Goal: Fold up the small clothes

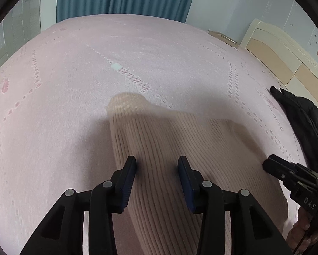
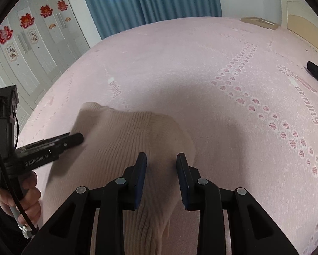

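A beige ribbed knit garment (image 1: 169, 140) lies on the pink bedspread (image 1: 137, 53), its far end blurred. My left gripper (image 1: 157, 165) is open, its two fingers spread above the garment's left part. The garment also shows in the right wrist view (image 2: 125, 140). My right gripper (image 2: 161, 162) is open above the garment's right edge. The left gripper shows from the side in the right wrist view (image 2: 78, 138); the right gripper shows at the right edge of the left wrist view (image 1: 269, 165). Nothing sits between either pair of fingers.
A black garment (image 1: 303, 119) lies on the bed at the right. A cream headboard (image 1: 286, 53) stands beyond it. Blue curtains (image 2: 150, 0) hang behind the bed. White wardrobe doors with red decorations (image 2: 27, 31) stand at the left.
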Available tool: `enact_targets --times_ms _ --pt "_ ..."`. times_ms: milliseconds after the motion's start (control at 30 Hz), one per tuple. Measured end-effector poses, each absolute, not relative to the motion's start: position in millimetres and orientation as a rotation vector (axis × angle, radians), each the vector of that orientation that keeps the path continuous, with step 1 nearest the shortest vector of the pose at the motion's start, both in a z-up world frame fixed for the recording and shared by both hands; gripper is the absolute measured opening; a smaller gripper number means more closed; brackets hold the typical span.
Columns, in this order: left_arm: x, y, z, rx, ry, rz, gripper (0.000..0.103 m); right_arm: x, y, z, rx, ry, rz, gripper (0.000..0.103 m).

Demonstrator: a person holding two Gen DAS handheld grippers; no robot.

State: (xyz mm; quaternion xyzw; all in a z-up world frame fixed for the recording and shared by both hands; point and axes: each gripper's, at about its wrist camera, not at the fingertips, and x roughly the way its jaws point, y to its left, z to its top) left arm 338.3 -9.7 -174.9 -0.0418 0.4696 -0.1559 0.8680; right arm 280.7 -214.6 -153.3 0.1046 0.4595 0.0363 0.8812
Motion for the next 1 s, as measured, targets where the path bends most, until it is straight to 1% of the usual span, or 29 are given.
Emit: enact_targets --times_ms 100,433,500,567,700,733,767,800,833,1000 --pt "319.4 -5.1 -169.5 -0.111 0.978 -0.32 0.043 268.7 -210.5 -151.3 0.197 0.965 0.068 0.03" --pt "260.7 12.7 -166.7 -0.23 1.029 -0.353 0.044 229.5 -208.3 -147.1 0.183 0.995 0.093 0.03" --pt "249.8 17.7 -167.5 -0.266 1.041 -0.371 0.046 221.0 -208.8 -148.7 0.209 1.001 0.123 0.032" --pt "243.1 21.3 -171.3 -0.289 1.059 -0.374 0.047 216.0 -206.2 -153.0 0.206 1.016 0.134 0.037" --pt "235.1 21.7 -187.9 -0.302 1.09 -0.372 0.05 213.4 -203.0 -164.4 0.205 1.034 0.128 0.037" --pt "234.9 20.9 -190.6 -0.306 1.092 -0.371 0.05 214.5 -204.2 -166.5 0.22 1.039 0.129 0.035" --pt "237.1 21.6 -192.9 -0.316 1.09 -0.375 0.05 215.4 -206.3 -167.8 0.242 1.036 0.134 0.023" --pt "238.2 21.4 -193.4 -0.319 1.092 -0.38 0.05 216.4 -209.2 -168.3 0.276 1.025 0.149 0.015" --pt "236.8 20.4 -193.1 -0.318 1.093 -0.381 0.05 217.0 -211.4 -168.6 0.296 1.018 0.148 0.013" --pt "234.6 18.2 -190.7 -0.283 1.105 -0.401 0.051 214.7 -208.2 -170.0 0.259 1.011 0.124 0.013"
